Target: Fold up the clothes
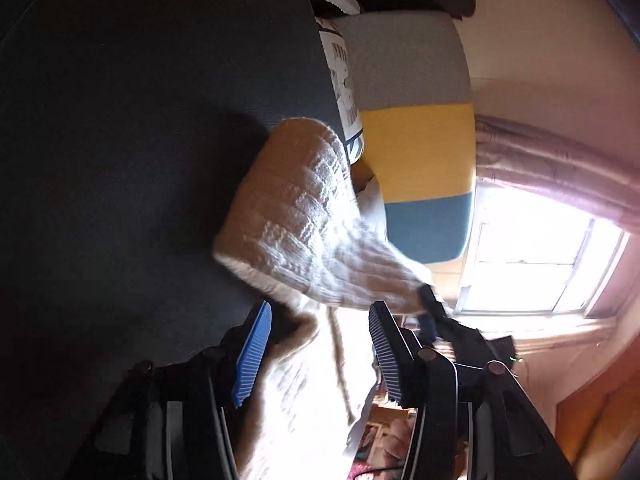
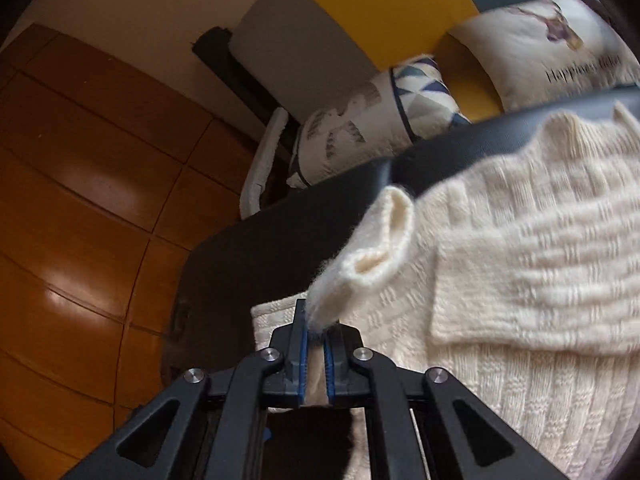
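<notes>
A dark table [image 1: 120,140] fills the left half of the left wrist view and crosses the middle of the right wrist view; behind it stands a sofa [image 1: 416,120] banded in grey, yellow and blue, with printed cushions [image 2: 360,128] along its seat. A bright window [image 1: 540,248] with a pink curtain [image 1: 552,160] occupies the right of the left wrist view.

The cream knitted sweater [image 2: 520,280] lies on the table, filling the lower right of the right wrist view. Its sleeve [image 2: 376,256] rises from the frame's centre down into the right claw [image 2: 316,344], whose blue-padded fingers are drawn close together, pinching the sleeve's fuzzy end between them.

In the left wrist view the same sweater runs from the frame's centre down to the bottom edge, passing between the fingers of the left claw [image 1: 316,356]. That claw stands wide apart; the knit fills the gap between its blue pads [image 1: 252,356], but whether the cloth touches either pad cannot be told. The right claw's dark tip [image 1: 430,304] shows at centre right, gripping the lifted fabric.

Only the right wrist view shows the wooden floor [image 2: 80,200] at left and the cushion bearing lettering [image 2: 560,48] at upper right; only the left wrist view shows the window.
</notes>
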The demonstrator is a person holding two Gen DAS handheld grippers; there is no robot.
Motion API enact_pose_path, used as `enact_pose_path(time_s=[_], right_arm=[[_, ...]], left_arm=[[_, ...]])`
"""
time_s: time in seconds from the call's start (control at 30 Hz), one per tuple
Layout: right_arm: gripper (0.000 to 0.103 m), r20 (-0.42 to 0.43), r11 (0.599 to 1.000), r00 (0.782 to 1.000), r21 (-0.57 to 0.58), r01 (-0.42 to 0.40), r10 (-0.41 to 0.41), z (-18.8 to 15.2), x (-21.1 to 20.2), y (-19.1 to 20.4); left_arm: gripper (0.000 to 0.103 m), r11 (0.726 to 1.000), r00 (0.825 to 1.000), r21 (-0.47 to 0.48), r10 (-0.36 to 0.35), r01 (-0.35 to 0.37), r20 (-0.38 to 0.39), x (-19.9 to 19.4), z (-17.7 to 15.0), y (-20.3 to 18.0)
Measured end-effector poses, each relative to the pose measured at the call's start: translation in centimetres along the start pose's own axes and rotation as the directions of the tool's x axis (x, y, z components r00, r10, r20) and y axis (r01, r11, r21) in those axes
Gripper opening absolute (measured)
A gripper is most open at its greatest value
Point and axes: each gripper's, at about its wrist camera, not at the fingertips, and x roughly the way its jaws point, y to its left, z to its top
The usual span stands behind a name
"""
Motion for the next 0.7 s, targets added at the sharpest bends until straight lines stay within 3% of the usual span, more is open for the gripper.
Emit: enact_pose_path(time_s=[0.17,0.3,0.53,0.7], right_arm=[[0.005,0.058,0.994,0.998,-0.112,-0.011,0.018,3.0,-3.9,4.3],[0.005,0.099,0.989,0.995,-0.149,-0.017,0.032,4.4,-6.3,5.5],[0.005,0.189,0.989,0.981,-0.148,-0.024,0.052,6.9,-11.4,3.8],[0.005,0.259,0.995,0.966,-0.100,0.006,0.020,8.3,-15.3,-0.3]], left_arm=[[0.051,0.998,0.999,-0.048,-0.026,0.027,0.019,2.9,-0.1,-1.0],[0.051,0.998,1.000,-0.051,-0.021,0.022,0.023,5.3,-0.5,-2.3],[0.051,0.998,0.998,0.021,0.059,-0.060,0.024,8.7,-0.6,-4.2],[0.051,0.989,0.992,0.085,0.122,-0.124,0.031,10.8,-0.5,-5.6]])
